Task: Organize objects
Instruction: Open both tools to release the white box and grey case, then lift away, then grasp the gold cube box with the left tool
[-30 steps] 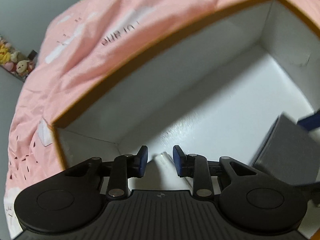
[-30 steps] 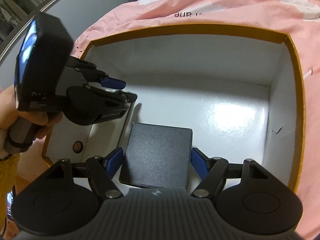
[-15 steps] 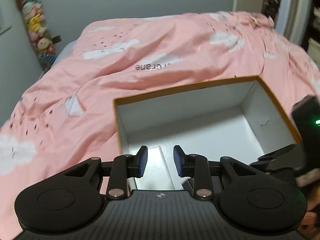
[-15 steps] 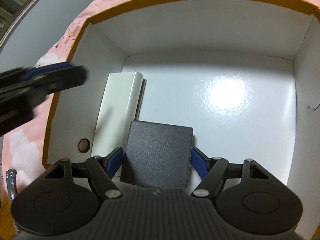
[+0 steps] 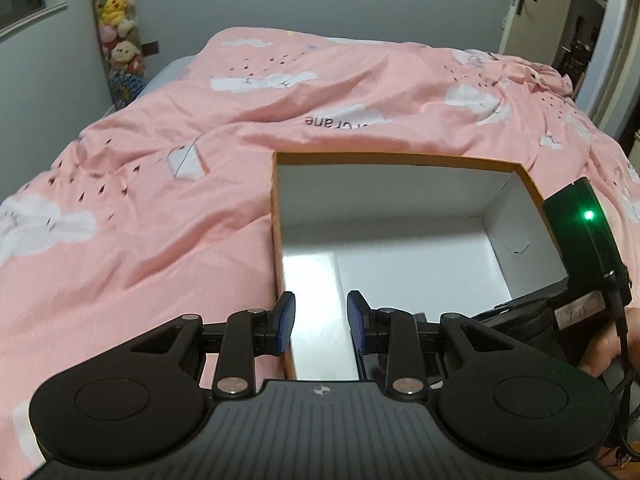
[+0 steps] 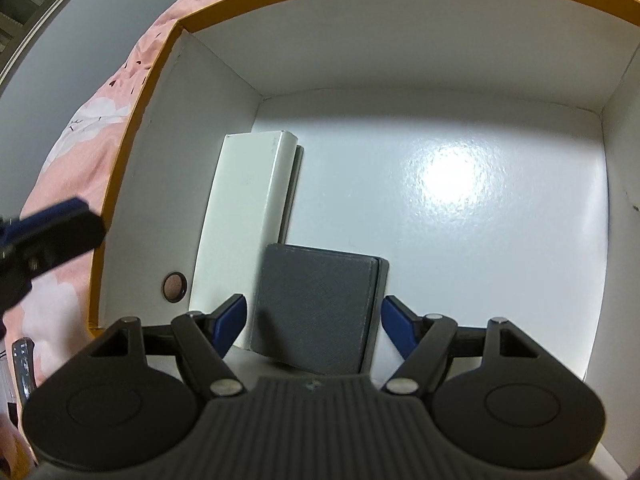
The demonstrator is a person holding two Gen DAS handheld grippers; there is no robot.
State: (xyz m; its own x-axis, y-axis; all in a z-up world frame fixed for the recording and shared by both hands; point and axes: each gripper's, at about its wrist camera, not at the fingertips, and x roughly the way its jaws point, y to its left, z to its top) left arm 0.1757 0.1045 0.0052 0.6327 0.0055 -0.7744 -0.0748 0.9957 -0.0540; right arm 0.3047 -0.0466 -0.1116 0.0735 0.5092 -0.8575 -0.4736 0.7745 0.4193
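While both tools hung over the box:
Dark grey box (image 6: 316, 312): between right gripper (image 6: 314, 320) fingers, near box (image 6: 400, 60) front-left corner; contact unclear.
Left gripper (image 5: 321, 322): parted, empty, above left wall.

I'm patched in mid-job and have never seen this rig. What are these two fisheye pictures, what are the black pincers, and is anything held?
Each picture comes from a camera on a hand-held gripper, looking along its two blue-padded fingers. A person holds one in each hand; there is no robot arm. The left gripper is empty, above the near edge of an orange-rimmed box on a pink bedspread. The right gripper reaches into that box, straddling a dark grey box; whether its pads press on it is unclear. A long white box lies beside it.
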